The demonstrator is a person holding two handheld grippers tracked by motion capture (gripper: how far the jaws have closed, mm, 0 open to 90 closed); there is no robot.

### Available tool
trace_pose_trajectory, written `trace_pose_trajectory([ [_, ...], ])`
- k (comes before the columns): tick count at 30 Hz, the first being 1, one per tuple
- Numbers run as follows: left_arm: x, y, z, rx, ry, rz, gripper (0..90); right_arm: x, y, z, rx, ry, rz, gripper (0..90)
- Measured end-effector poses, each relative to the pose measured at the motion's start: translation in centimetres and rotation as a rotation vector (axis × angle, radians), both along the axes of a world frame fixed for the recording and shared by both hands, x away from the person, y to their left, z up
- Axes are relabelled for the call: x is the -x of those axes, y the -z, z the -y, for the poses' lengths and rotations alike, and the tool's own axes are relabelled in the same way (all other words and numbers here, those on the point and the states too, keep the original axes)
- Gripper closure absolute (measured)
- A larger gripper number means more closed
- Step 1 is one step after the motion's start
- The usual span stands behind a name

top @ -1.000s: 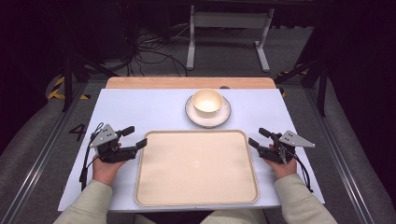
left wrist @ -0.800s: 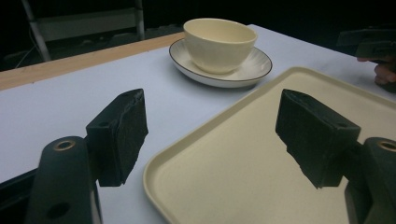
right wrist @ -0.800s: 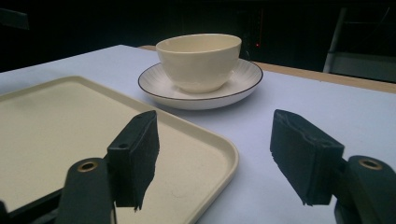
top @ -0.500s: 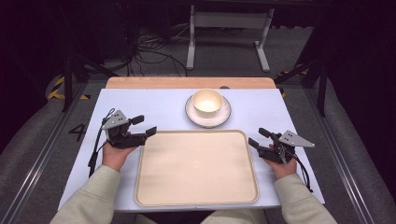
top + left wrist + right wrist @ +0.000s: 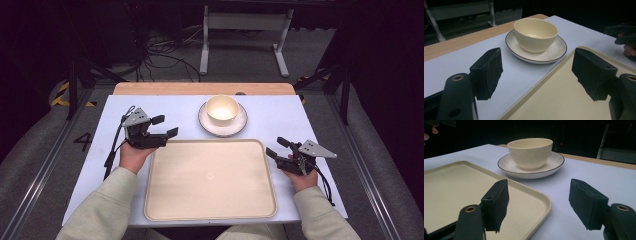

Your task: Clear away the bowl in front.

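Though glossy, round bowl (image 5: pixel 222 109), ribbed saucer (image 5: pixel 239 125)

A lab or studio: dark surroundings, floor cables (image 5: pixel 150 60), metal stand legs (image 5: pixel 240 45), taped floor markings (image 5: pixel 62 95)

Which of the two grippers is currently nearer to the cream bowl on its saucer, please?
The left. The left gripper is open beside the tray's far left corner, just left of the bowl. The right gripper is open at the tray's right edge, farther back toward the person.
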State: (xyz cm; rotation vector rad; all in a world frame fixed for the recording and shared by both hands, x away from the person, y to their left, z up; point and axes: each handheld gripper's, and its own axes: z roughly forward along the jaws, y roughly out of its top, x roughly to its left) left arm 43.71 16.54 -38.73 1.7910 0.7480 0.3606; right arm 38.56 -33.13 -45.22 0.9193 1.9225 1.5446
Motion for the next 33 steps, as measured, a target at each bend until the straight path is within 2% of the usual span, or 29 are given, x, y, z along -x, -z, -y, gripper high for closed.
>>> trace_pose_trajectory([
  [8, -1.1, -0.7, 1.6, 0.004, 0.015, -0.004, 25.2, -0.1, 0.0, 0.3, -0.02, 0.02, -0.021, 29.4],
  [13, -2.0, -0.9, 2.7, -0.01, 0.026, -0.019, 22.7, -0.3, 0.1, 0.4, -0.017, 0.009, -0.029, 29.7],
  [15, -2.3, -1.0, 3.1, -0.011, 0.02, -0.01, 22.7, -0.3, 0.1, 0.4, -0.016, 0.012, -0.033, 29.7],
  [23, -3.9, -1.3, 4.3, -0.017, 0.015, -0.024, 23.9, -0.2, 0.1, 0.4, -0.007, 0.029, -0.018, 26.6],
  [30, -5.3, -1.2, 6.0, -0.058, 0.033, -0.024, 24.1, 0.0, 0.0, 0.6, -0.026, 0.02, -0.015, 23.0],
  [32, -5.5, -1.3, 6.2, -0.06, 0.03, -0.027, 23.9, 0.0, 0.0, 0.6, -0.03, 0.026, -0.018, 22.1],
  [33, -6.1, -1.4, 6.4, -0.049, 0.025, -0.03, 23.8, 0.0, 0.0, 0.6, -0.03, 0.029, -0.018, 21.6],
])
